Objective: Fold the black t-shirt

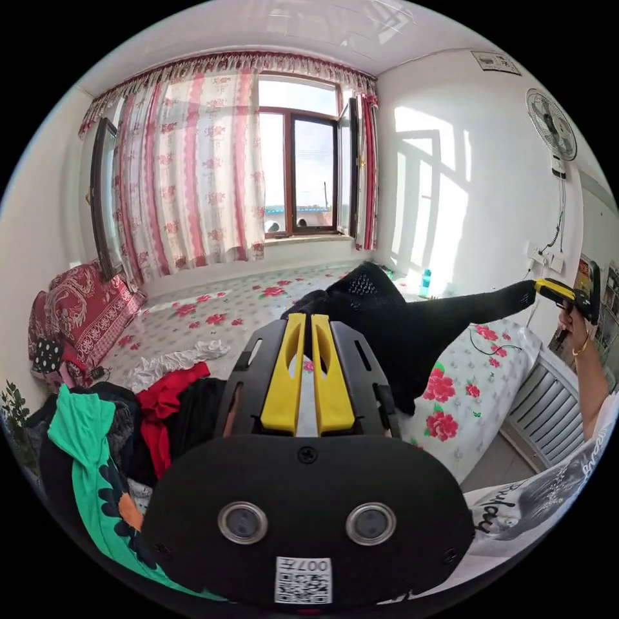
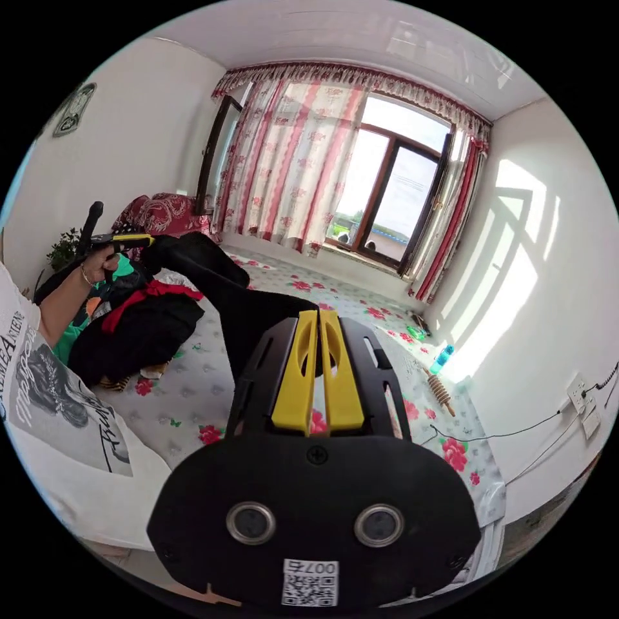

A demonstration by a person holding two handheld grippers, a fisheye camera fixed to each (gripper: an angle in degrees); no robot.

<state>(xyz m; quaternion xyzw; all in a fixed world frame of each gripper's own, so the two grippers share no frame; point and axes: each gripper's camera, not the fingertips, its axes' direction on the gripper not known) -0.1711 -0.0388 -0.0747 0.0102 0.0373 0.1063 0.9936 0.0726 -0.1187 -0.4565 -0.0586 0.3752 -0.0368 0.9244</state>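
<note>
The black t-shirt [image 1: 412, 329] hangs stretched in the air above a bed with a floral sheet [image 1: 213, 309]. In the left gripper view, my left gripper [image 1: 308, 317] is shut on one end of it, with the yellow jaws pressed together on the cloth. At the far right a hand holds my right gripper [image 1: 538, 288], which pinches the other end. In the right gripper view, the right gripper [image 2: 319, 314] is shut on the black t-shirt [image 2: 258, 309]. The cloth runs up and left to the left gripper [image 2: 149, 242], held in a hand.
A pile of red, green, black and white clothes [image 1: 148, 412] lies on the bed beside a red pillow [image 1: 84, 309]. A blue bottle [image 2: 442, 358], a wooden roller [image 2: 440, 389] and a cable [image 2: 490, 435] lie near the wall. A radiator [image 1: 548, 412] stands below the bed's edge.
</note>
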